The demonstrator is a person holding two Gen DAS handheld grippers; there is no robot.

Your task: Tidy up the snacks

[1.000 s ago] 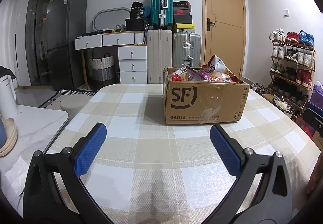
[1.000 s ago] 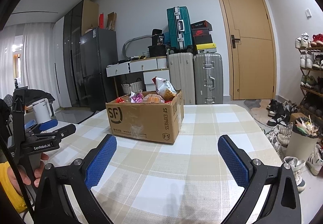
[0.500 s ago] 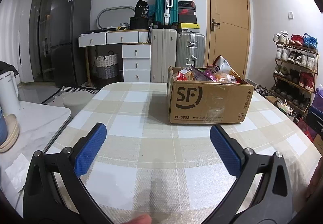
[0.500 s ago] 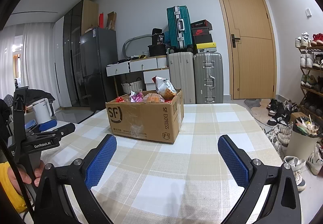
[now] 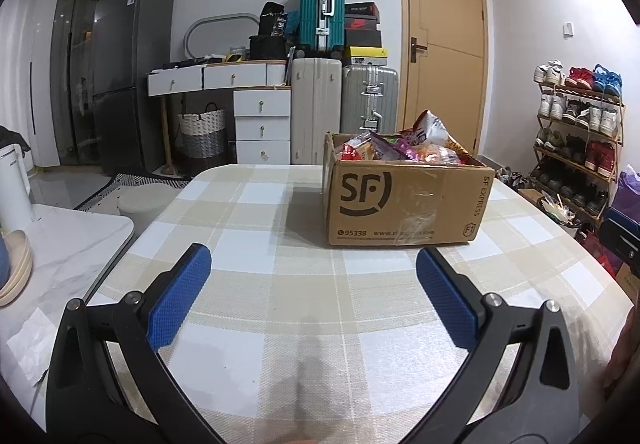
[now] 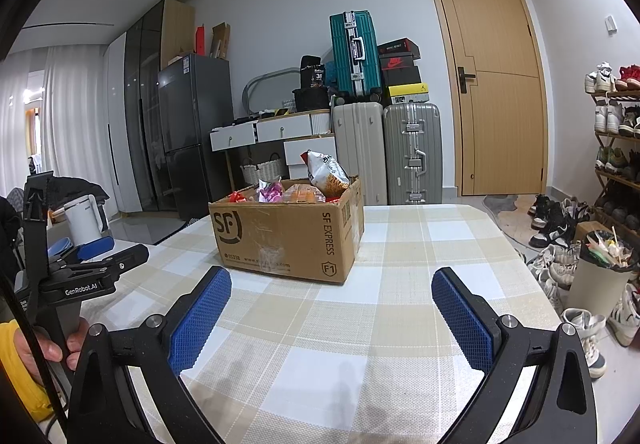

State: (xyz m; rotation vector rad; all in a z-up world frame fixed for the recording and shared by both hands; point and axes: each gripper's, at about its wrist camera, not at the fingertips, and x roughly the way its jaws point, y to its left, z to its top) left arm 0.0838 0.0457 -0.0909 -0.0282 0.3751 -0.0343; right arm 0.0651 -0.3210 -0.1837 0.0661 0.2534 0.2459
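Observation:
A brown SF cardboard box stands on the checked tablecloth, packed with snack bags; one tall crisp bag sticks up above the rim. My left gripper is open over the cloth, short of the box and a little left of it, with nothing between its blue pads. My right gripper is open too, empty, and faces the box's near right corner. In the right wrist view the left gripper appears at the left edge, held by a hand.
A white marble side table with stacked bowls and a white kettle stands left of the table. Beyond are a fridge, drawers and suitcases. A shoe rack and a bin stand at the right.
The left wrist view has shifted slightly, so the box sits a little higher and further right in it. The right gripper has barely moved. Both grippers stay open.

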